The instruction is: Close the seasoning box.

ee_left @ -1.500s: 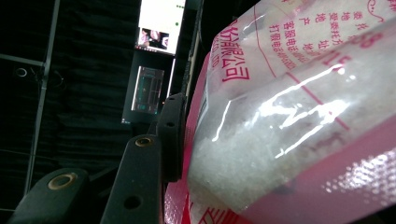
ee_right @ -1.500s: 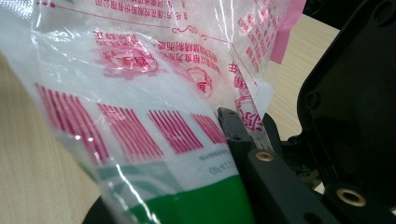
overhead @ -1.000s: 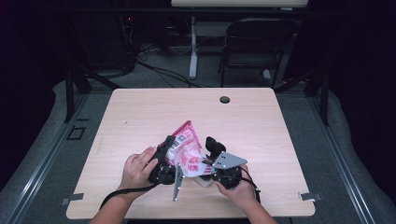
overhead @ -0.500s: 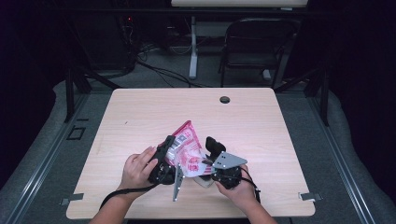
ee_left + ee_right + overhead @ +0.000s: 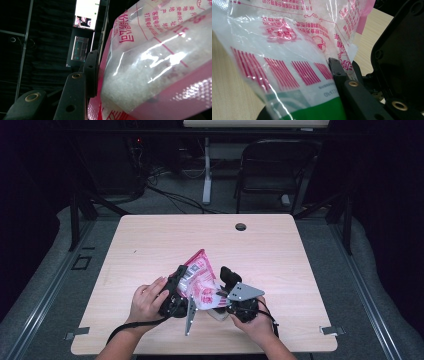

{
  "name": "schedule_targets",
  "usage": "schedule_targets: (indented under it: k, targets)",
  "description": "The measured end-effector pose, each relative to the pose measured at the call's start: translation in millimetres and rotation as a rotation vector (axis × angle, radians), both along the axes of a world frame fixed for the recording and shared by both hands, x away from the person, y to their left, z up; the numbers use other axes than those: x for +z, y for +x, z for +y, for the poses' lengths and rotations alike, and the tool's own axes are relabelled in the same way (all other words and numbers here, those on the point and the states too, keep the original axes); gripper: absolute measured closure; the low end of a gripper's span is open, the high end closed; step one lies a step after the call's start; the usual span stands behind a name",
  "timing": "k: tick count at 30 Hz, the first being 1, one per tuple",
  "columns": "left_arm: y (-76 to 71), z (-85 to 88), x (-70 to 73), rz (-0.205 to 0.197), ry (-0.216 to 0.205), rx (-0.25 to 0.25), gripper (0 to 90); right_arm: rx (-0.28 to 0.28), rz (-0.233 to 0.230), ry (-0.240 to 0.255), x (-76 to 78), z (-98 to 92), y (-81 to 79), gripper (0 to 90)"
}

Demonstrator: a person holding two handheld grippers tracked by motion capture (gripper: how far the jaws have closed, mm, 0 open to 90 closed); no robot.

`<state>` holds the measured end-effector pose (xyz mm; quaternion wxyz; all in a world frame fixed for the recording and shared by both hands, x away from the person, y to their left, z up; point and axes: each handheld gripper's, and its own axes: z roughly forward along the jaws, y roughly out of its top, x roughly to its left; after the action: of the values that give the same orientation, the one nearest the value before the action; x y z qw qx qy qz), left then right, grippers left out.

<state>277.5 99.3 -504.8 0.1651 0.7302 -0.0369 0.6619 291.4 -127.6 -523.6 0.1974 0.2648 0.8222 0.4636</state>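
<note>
A pale wooden bench (image 5: 150, 245) stands on grey carpet (image 5: 45, 285) in a dark room; a black chair (image 5: 272, 170) and cables (image 5: 170, 195) lie behind it.

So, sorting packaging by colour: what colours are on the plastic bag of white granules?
Pink-red print on clear film, green at one end; right gripper view.

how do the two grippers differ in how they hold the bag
The left gripper takes the pink-and-clear bag at its left side, across the part full of white grains; the right gripper pinches a thin flat edge on the right. The left gripper's grey plate hangs edge-down toward the table; the right gripper's plate lies flat on top. Both are shut on the bag, holding it above the table.
</note>
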Motion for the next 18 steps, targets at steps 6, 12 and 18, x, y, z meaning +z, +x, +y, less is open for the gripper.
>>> schedule_targets:
  k: [6, 12, 18]
  targets:
    - [0.3, 0.4, 0.5, -0.001, 0.005, 0.003, 64.0, -0.001, -0.005, 0.001, 1.3, -0.3, -1.2, 87.7]
    - [0.6, 0.7, 0.5, 0.003, 0.002, 0.002, 64.8, 0.000, -0.010, 0.004, 2.9, 0.2, -2.7, 87.6]
    - [1.5, 0.9, 0.6, -0.003, 0.007, -0.001, 65.2, 0.000, -0.014, 0.010, 3.8, 0.0, -3.9, 87.3]
